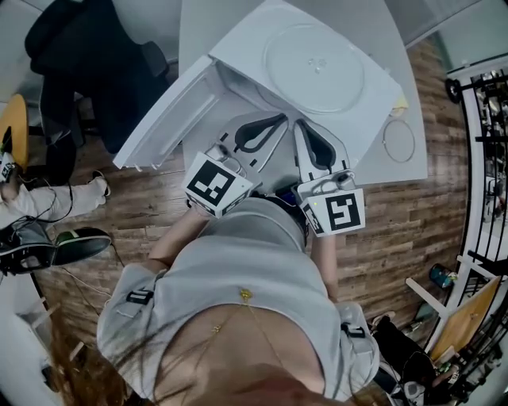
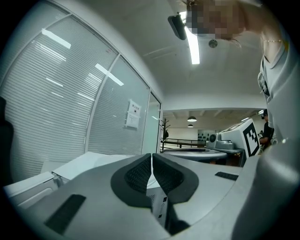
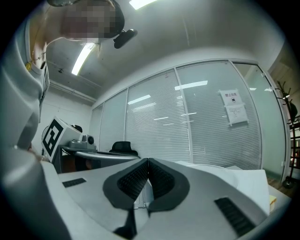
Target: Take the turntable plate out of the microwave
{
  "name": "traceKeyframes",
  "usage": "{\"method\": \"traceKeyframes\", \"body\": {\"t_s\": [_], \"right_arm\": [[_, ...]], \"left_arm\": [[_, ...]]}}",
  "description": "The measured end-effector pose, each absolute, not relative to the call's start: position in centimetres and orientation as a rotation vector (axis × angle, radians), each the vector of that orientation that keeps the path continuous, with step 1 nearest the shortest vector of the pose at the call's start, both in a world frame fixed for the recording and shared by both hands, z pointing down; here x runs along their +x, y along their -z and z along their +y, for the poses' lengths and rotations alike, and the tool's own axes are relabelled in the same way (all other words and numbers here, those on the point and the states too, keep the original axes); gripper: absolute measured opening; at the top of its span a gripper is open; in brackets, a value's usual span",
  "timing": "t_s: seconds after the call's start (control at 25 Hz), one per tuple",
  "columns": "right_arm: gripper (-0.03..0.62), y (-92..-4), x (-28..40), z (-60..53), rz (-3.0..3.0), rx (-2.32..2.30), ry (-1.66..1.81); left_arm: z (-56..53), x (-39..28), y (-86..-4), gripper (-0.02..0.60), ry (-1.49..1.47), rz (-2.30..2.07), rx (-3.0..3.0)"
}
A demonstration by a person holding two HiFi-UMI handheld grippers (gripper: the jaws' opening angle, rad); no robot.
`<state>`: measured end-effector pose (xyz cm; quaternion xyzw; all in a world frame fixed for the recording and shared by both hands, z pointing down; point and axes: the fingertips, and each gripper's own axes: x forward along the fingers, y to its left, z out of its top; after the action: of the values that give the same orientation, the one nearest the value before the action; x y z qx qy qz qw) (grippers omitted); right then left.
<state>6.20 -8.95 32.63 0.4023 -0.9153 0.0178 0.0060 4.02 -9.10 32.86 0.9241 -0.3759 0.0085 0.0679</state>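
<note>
- Grey left gripper (image 2: 151,157), lower centre: clenched, empty.
- Grey right gripper (image 3: 148,161), beside it: clenched, empty.
- White microwave (image 1: 375,101), door (image 1: 171,119) open leftward.
- Glass turntable plate (image 1: 313,67), upper centre: flat atop microwave.
- Ring (image 1: 398,141) on tabletop (image 1: 205,24), right.

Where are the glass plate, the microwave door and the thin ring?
glass plate (image 1: 313,67): head view, its centre.
microwave door (image 1: 163,119): head view, middle of open panel.
thin ring (image 1: 384,143): head view, its left rim.

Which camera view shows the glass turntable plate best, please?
The head view: the round plate lies in full sight on top of the microwave. Both gripper views look level across the room and show nothing clearly of it.
</note>
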Motion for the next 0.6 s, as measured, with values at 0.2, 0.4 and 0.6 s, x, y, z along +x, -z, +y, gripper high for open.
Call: {"method": "traceKeyframes", "body": {"t_s": [0.2, 0.4, 0.6], "right_arm": [[0.017, -32.62, 5.91, -9.06, -2.869, 1.255, -0.065], [0.017, -32.75, 5.85, -8.83, -2.864, 1.248, -0.073], [0.017, -33.0, 6.09, -8.63, -2.86, 1.253, -0.083]], "left_arm": [[-9.14, 3.95, -33.08, 0.034, -0.038, -1.116, 2.779], [-8.85, 4.07, -33.27, 0.034, -0.05, -1.102, 2.771], [-8.67, 4.07, -33.62, 0.034, -0.064, -1.098, 2.762]]}}
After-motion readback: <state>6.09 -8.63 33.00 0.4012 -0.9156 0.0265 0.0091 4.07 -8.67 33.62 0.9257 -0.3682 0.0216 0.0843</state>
